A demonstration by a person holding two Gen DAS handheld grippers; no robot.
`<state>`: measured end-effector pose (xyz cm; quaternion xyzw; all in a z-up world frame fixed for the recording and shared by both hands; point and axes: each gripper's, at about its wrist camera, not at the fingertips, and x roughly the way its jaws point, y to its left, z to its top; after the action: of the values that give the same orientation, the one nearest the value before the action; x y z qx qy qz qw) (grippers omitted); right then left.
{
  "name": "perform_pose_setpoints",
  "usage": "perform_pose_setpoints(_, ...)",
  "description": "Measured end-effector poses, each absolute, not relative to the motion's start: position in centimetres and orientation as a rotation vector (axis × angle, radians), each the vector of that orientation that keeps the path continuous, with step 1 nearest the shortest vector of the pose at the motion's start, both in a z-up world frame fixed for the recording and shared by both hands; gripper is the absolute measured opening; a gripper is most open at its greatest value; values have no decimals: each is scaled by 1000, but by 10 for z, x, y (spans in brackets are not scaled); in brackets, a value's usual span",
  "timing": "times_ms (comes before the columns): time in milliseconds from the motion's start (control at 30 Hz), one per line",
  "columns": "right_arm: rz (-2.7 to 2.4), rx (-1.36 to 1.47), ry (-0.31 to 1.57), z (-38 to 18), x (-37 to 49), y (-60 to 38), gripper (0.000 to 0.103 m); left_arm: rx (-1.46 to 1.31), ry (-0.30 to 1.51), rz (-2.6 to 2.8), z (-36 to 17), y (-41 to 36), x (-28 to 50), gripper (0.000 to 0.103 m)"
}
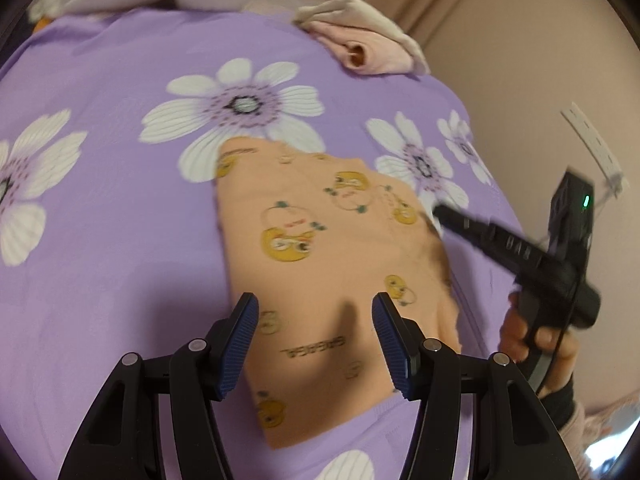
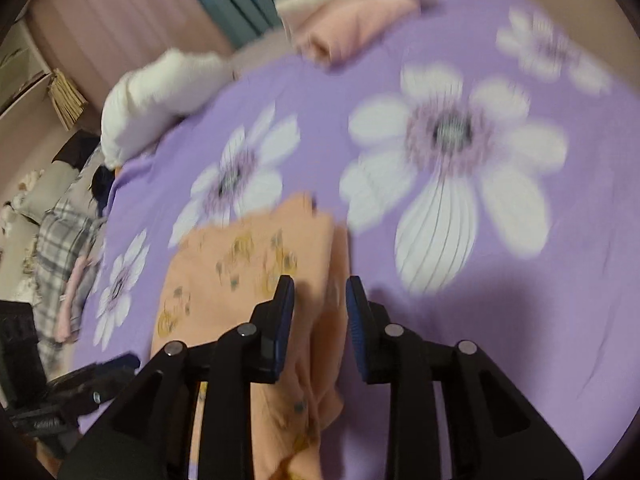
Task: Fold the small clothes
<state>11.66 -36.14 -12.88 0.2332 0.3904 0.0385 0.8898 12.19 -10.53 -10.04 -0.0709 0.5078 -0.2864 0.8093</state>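
While unfolded — garment [image 1: 320,248] on bedspread [image 1: 100,280]

Right wrist view smeared, edges cropped

Orange garment [image 2: 248,280] print unreadable from blur; its near end runs under the right gripper [image 2: 320,300]. Can't tell whether pads touch cloth. Pink bundle [image 2: 352,20] smeared; left gripper [image 2: 80,392] mostly cut off.

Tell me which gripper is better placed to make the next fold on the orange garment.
Probably the right. The right gripper has the orange garment's raised side fold between its open pads. The left gripper hangs open over the flat middle, with no edge to pinch.
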Motion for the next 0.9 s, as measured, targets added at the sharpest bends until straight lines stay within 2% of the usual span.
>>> perform_pose_setpoints(133,226,474,831,-125,144,-349,24,-88,1104,-640,-113,-119,120,57)
perform_pose_setpoints(267,130,405,977,-155,180,-342,16,-64,1127,-641,-126,-122,121,57)
perform_pose_setpoints(367,82,364,986,-163,183,-339,15,-73,1136,-649,-128,-122,123,57)
perform_pose_setpoints(433,62,346,974,-157,176,-338,16,-89,1138,-650,-126,-120,125,57)
perform_pose_setpoints(500,65,286,937,-146,162,-331,21,-110,1136,-645,-124,-116,124,57)
perform_pose_setpoints(667,119,206,869,-127,108,-318,21,-132,1126,-630,-123,-109,117,57)
perform_pose_setpoints(900,147,126,852,-133,65,-301,21,-107,1110,-609,-125,-106,101,57)
